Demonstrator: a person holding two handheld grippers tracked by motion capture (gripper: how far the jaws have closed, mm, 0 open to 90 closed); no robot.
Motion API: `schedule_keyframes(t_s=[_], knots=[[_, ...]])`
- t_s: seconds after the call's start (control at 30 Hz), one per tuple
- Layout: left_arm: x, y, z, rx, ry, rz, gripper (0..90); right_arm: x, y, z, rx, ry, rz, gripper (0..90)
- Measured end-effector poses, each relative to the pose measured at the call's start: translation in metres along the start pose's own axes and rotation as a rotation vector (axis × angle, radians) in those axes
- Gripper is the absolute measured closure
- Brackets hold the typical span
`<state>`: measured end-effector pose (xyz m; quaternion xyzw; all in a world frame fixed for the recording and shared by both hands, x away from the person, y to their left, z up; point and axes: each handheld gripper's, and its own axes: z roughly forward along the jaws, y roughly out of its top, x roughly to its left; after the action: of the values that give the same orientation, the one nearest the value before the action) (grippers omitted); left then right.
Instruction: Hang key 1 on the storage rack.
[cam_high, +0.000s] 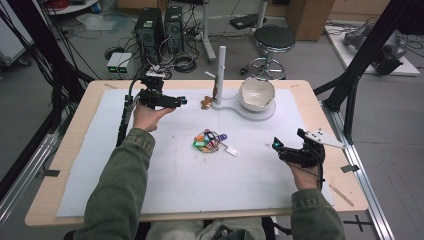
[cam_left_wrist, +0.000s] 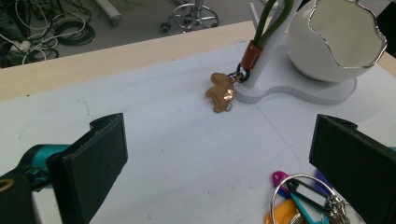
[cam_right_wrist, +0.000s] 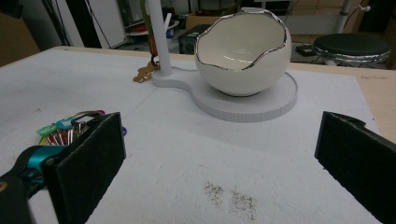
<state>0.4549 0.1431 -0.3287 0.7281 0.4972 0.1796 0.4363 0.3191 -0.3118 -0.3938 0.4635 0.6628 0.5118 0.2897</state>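
A bunch of keys with coloured tags (cam_high: 207, 141) lies in the middle of the white mat (cam_high: 165, 175). Behind it stands a white stand (cam_high: 235, 107) with an upright pole and an egg-shaped white bowl (cam_high: 256, 93). A brown figure charm (cam_high: 205, 102) hangs by a green strap from the pole and rests on the mat. My left gripper (cam_high: 182, 101) is open, left of the charm (cam_left_wrist: 221, 92), with the keys (cam_left_wrist: 303, 198) near its right jaw. My right gripper (cam_high: 276, 145) is open, right of the keys (cam_right_wrist: 65, 128), facing the bowl (cam_right_wrist: 243, 51).
The mat covers most of a wooden table (cam_high: 65, 150). Beyond the far edge are a black stool (cam_high: 274, 39), computer towers (cam_high: 157, 27) and cables on the floor. Black frame posts (cam_high: 360, 65) stand at the table's right side.
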Motion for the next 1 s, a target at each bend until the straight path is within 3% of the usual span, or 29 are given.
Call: schedule_keyframes(t_s=[0.43,1.0], knots=[[0.011,-0.004,-0.012,0.011,0.021,-0.014,4.7,0.0,0.0,0.0,-0.001,0.002,-0.006,0.8],[0.035,-0.02,-0.038,-0.045,0.067,-0.072,4.8,0.001,0.0,0.001,0.001,0.0,-0.009,0.8]])
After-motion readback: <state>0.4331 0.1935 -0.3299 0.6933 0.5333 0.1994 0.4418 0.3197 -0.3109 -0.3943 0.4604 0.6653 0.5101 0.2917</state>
